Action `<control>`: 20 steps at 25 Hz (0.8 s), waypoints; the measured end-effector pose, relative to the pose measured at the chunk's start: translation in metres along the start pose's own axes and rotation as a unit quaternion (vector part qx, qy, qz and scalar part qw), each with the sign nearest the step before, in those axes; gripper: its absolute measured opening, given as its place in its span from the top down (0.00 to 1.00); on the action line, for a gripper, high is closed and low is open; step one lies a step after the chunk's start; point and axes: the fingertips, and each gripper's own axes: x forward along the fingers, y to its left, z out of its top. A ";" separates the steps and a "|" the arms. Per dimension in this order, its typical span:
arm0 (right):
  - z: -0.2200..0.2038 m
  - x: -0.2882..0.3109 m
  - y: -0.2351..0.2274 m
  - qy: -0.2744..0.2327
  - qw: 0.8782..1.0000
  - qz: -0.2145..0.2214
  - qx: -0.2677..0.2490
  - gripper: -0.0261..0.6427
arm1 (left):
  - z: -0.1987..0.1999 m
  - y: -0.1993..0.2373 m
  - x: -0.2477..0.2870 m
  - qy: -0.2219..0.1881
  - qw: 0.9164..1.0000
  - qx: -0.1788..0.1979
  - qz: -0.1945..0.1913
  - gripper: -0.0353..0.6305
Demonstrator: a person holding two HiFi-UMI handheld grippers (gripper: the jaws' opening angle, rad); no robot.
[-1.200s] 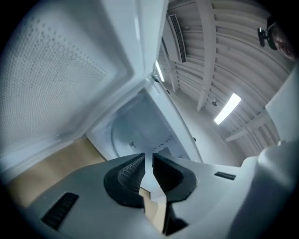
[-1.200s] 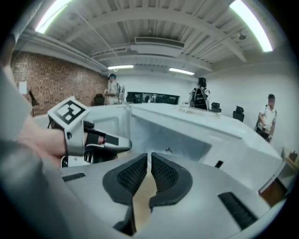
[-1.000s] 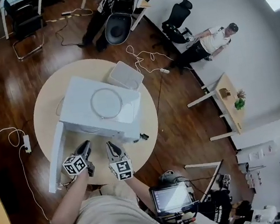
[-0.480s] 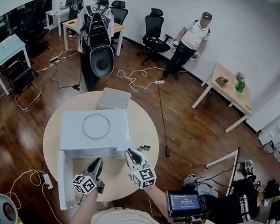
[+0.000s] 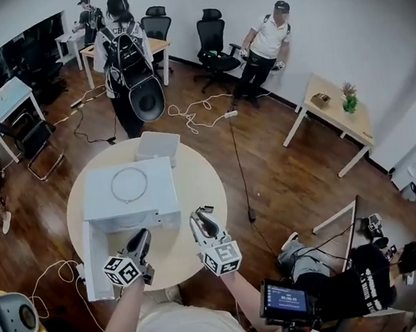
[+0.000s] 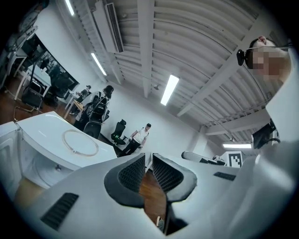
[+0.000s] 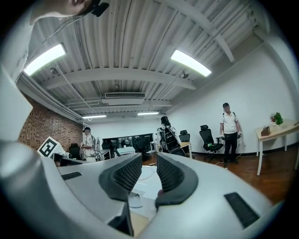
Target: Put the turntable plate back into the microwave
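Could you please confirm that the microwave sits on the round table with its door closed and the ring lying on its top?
Not quite. The microwave does sit on the round table with the ring lying on its top, but its door is open, swung out toward the person. The head view shows this.

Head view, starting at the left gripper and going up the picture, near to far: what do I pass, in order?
The left gripper → microwave on the round table → white box at the table's far edge → person with a backpack.
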 end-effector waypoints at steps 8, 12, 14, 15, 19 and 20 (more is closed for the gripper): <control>0.054 -0.033 0.003 -0.059 0.998 0.007 -0.030 0.84 | 0.016 -0.030 -0.020 0.006 0.999 0.049 -0.019 0.89; 0.072 -0.042 0.003 -0.060 0.997 0.023 -0.046 0.84 | 0.024 -0.044 -0.017 -0.021 0.998 0.057 -0.030 0.89; 0.071 -0.054 0.008 -0.055 0.997 0.027 -0.044 0.84 | 0.020 -0.057 -0.025 -0.024 0.997 0.060 -0.029 0.89; 0.069 -0.061 0.011 -0.052 0.997 0.028 -0.042 0.84 | 0.015 -0.062 -0.030 -0.024 0.998 0.059 -0.029 0.89; 0.054 -0.088 0.031 -0.036 0.998 0.042 -0.037 0.84 | -0.010 -0.079 -0.059 -0.015 0.998 0.051 -0.023 0.89; 0.051 -0.095 0.036 -0.033 0.998 0.046 -0.035 0.84 | -0.016 -0.083 -0.067 -0.011 0.998 0.050 -0.020 0.89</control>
